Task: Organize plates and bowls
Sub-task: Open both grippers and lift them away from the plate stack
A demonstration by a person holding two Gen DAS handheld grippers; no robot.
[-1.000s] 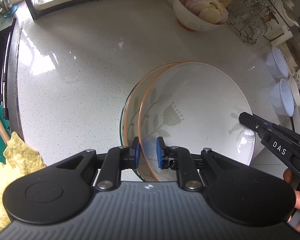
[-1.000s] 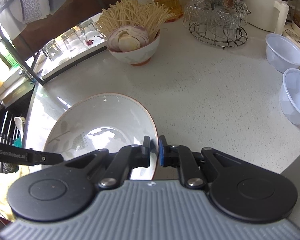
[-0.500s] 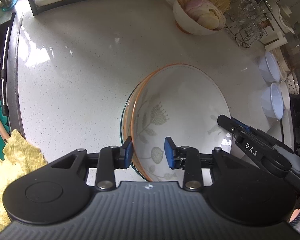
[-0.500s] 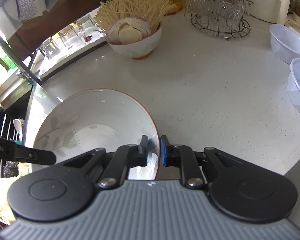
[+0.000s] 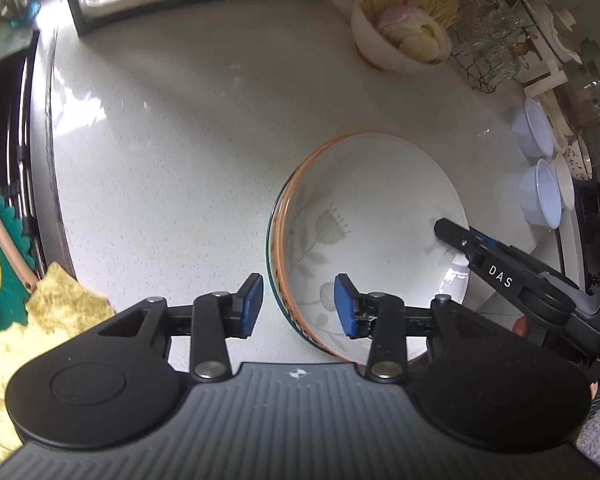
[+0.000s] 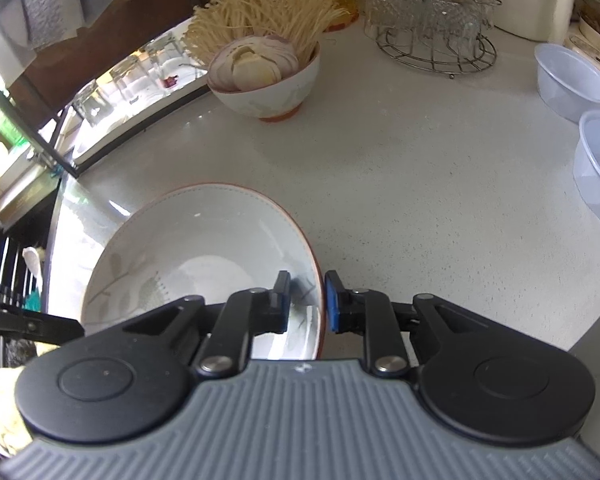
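Note:
A white floral bowl [image 5: 380, 208] with an orange rim sits nested in a second bowl on the white counter [image 5: 180, 140]. My left gripper [image 5: 298, 306] straddles the near rim of the stack. Its jaws are opening and its blue pads [image 5: 252, 304] stand clear of the rim on both sides. In the right wrist view the same bowl [image 6: 204, 256] lies below my right gripper [image 6: 306, 302]. Its jaws are also opening, with the bowl's rim in the narrow gap and the pads just off it. The right gripper's fingers [image 5: 444, 228] reach over the bowl's right edge.
A bowl of enoki mushrooms and onion [image 6: 268, 76] stands at the back, next to a wire rack of glasses [image 6: 432, 20]. Two translucent plastic bowls [image 6: 572, 80] sit at the right. The sink [image 5: 4, 160] and a yellow cloth [image 5: 40, 320] lie to the left.
The left jaws, shut on the bowl's rim a second ago, have spread wide and the hand has lifted back. The right jaws have parted slightly from the rim.

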